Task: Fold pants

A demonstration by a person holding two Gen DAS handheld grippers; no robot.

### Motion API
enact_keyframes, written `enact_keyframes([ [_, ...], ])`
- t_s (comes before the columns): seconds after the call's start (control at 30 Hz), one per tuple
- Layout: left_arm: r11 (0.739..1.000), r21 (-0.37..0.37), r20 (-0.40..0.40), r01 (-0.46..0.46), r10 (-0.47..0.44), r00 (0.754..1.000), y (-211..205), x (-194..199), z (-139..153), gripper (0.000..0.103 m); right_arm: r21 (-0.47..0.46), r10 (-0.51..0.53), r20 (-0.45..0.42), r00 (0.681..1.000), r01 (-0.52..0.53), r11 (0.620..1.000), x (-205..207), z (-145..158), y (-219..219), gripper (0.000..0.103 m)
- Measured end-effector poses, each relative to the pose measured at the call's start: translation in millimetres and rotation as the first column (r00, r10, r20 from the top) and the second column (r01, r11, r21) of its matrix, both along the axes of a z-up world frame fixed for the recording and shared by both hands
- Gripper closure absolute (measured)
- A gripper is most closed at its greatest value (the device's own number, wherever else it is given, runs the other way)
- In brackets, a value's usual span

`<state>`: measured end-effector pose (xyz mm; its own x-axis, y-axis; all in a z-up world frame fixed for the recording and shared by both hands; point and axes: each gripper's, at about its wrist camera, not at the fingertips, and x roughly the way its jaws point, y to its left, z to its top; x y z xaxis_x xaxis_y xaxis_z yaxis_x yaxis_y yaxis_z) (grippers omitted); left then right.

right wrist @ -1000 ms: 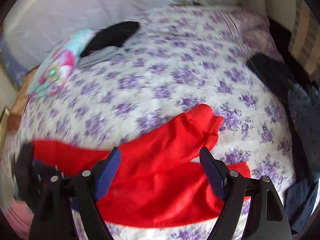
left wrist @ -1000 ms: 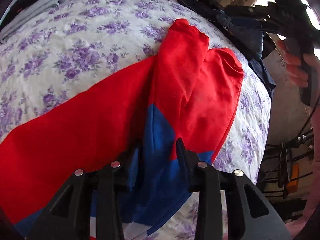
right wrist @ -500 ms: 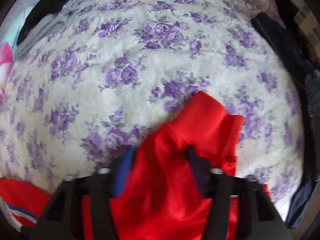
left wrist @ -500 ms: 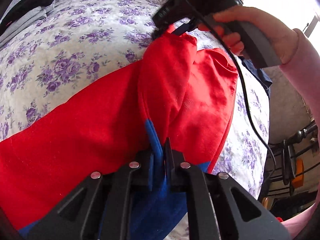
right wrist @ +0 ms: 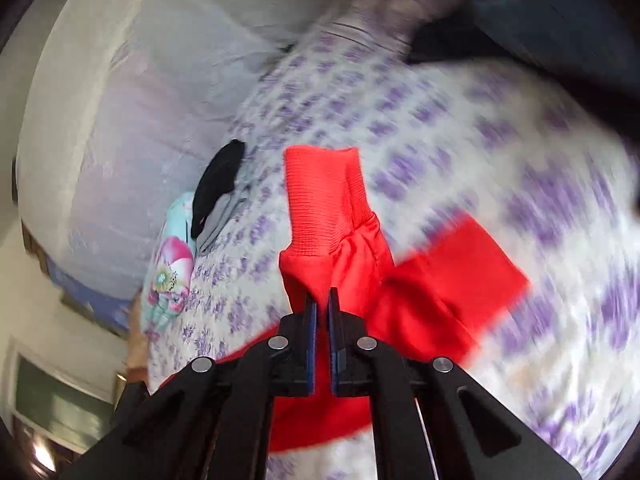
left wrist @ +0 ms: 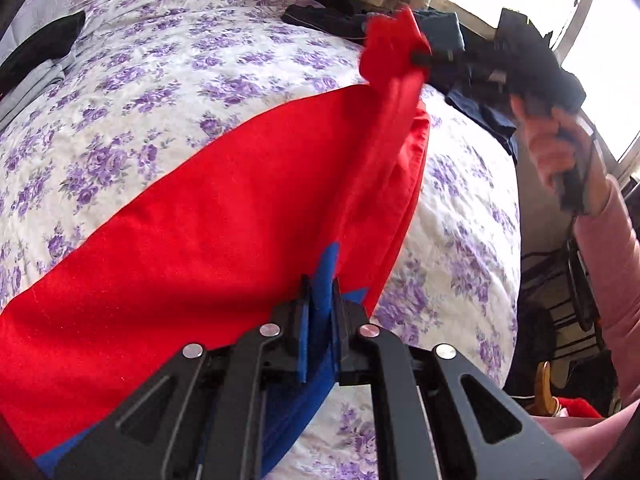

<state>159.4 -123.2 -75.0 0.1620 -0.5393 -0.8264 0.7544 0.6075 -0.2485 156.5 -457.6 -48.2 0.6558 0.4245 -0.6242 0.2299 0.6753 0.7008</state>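
Fingers [right wrist: 322, 300] newly clamped, red pants [left wrist: 224, 216] cuff lifted

Both of your grippers were clamped on the red pants.

Your left gripper [left wrist: 320, 292] pointed steeply down, its jaws pressed together on a blue fold of the pants [left wrist: 224, 216]. Your right gripper [right wrist: 322, 304] had just been closing; its jaws pinched red cloth below a ribbed cuff. In the left wrist view, your right hand [left wrist: 560, 152] gripped its handle, raised at the far side, with a pink sleeve [left wrist: 612, 264] trailing down.
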Motion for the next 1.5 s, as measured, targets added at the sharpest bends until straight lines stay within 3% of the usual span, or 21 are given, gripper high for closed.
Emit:
enact_keyframes([
  [0.1, 1.000, 0.028, 0.017, 0.005, -0.006, 1.000, -6.3, -0.9, -5.6, 0.096, 0.032, -0.051, -0.066, 0.996, 0.053, 0.998, -29.1, -40.8, -20.0, 0.081],
  [0.13, 0.999, 0.032, 0.024, 0.007, -0.008, 1.000, -6.9, -1.8, -5.9, 0.096, 0.064, -0.055, -0.042, 0.998, 0.058, 0.996, -37.4, -43.3, -22.5, 0.074],
  [0.17, 0.999, 0.034, 0.030, 0.009, -0.010, 1.000, -7.2, -3.5, -6.1, 0.096, 0.080, -0.057, -0.005, 0.998, 0.057, 0.995, -43.9, -40.0, -22.1, 0.056],
  [0.23, 1.000, 0.029, 0.034, 0.008, -0.009, 0.999, -6.5, -5.6, -3.5, 0.095, 0.057, -0.066, 0.077, 0.995, 0.062, 0.996, -52.3, -22.7, -20.1, 0.045],
  [0.3, 1.000, 0.021, 0.043, 0.002, -0.003, 0.999, -5.8, -9.8, -1.2, 0.095, 0.010, -0.080, 0.096, 0.992, 0.079, 0.997, -49.2, -9.6, -20.2, 0.046],
  [0.43, 1.000, 0.002, 0.041, 0.016, -0.016, 0.999, -3.1, -19.5, -2.1, 0.091, -0.060, -0.145, -0.067, 0.987, 0.141, 0.988, -24.8, -22.5, -33.1, 0.047],
  [0.5, 1.000, 0.008, 0.072, 0.011, -0.011, 0.997, -2.4, -25.8, -3.5, 0.086, -0.109, -0.138, -0.117, 0.984, 0.125, 0.986, -11.8, -29.8, -30.1, 0.078],
  [0.57, 1.000, 0.004, 0.082, 0.006, -0.006, 0.997, -1.5, -31.2, -5.5, 0.078, -0.197, -0.105, -0.090, 0.990, 0.086, 0.977, -4.9, -18.1, -18.7, 0.085],
  [0.63, 1.000, -0.007, 0.082, -0.002, 0.003, 0.997, -0.6, -32.1, -7.1, 0.076, -0.333, -0.056, -0.011, 0.998, 0.049, 0.942, -1.5, 7.2, -0.6, 0.086],
  [0.73, 1.000, -0.012, 0.088, -0.010, 0.011, 0.996, -1.5, -32.5, -8.9, 0.071, -0.307, 0.020, 0.159, 0.987, 0.030, 0.951, -6.6, 35.5, 7.3, 0.087],
  [0.8, 1.000, -0.015, 0.097, -0.008, 0.009, 0.995, -2.3, -36.0, -9.3, 0.064, -0.262, 0.000, 0.194, 0.981, 0.052, 0.964, -12.1, 32.9, -3.4, 0.087],
  [0.93, 1.000, 0.019, 0.166, 0.006, -0.009, 0.986, -9.2, -48.0, -11.1, 0.043, -0.199, -0.092, -0.002, 0.996, 0.090, 0.976, -21.8, -38.5, -40.3, 0.083],
  [1.0, 0.999, 0.044, 0.207, 0.007, -0.016, 0.978, -11.5, -53.2, -10.3, 0.037, -0.128, -0.084, 0.020, 0.996, 0.086, 0.988, -30.5, -52.7, -50.7, 0.080],
  [1.03, 0.999, 0.051, 0.236, -0.001, -0.011, 0.972, -10.3, -55.7, -7.7, 0.035, -0.133, -0.090, 0.018, 0.996, 0.091, 0.987, -33.2, -49.3, -51.1, 0.070],
  [1.1, 0.999, 0.027, 0.295, -0.044, 0.034, 0.955, 1.8, -58.3, 5.7, 0.028, -0.209, -0.109, 0.030, 0.994, 0.113, 0.971, -42.7, -31.2, -45.6, 0.059],
  [1.2, 0.989, -0.068, 0.361, -0.128, 0.144, 0.921, 33.5, -58.2, 30.5, 0.010, -0.369, -0.046, 0.100, 0.994, 0.080, 0.926, -51.1, 6.2, -16.2, 0.058],
  [1.27, 0.966, -0.122, 0.389, -0.228, 0.258, 0.884, 62.3, -52.6, 43.3, 0.008, -0.478, 0.020, 0.145, 0.989, 0.052, 0.877, -52.9, 26.9, 9.8, 0.058],
  [1.33, 0.942, -0.131, 0.366, -0.310, 0.337, 0.867, 87.9, -43.3, 45.7, 0.008, -0.554, 0.133, 0.171, 0.976, -0.016, 0.832, -43.3, 37.9, 40.8, 0.057],
  [1.43, 0.898, -0.100, 0.325, -0.428, 0.436, 0.839, 127.8, -31.3, 36.1, 0.008, -0.573, 0.247, 0.128, 0.960, -0.132, 0.809, -16.5, 27.5, 68.4, 0.056],
  [1.5, 0.865, -0.067, 0.299, -0.498, 0.493, 0.817, 151.0, -25.3, 23.6, 0.008, -0.597, 0.223, 0.030, 0.974, -0.161, 0.786, 3.4, 3.1, 69.8, 0.056],
])
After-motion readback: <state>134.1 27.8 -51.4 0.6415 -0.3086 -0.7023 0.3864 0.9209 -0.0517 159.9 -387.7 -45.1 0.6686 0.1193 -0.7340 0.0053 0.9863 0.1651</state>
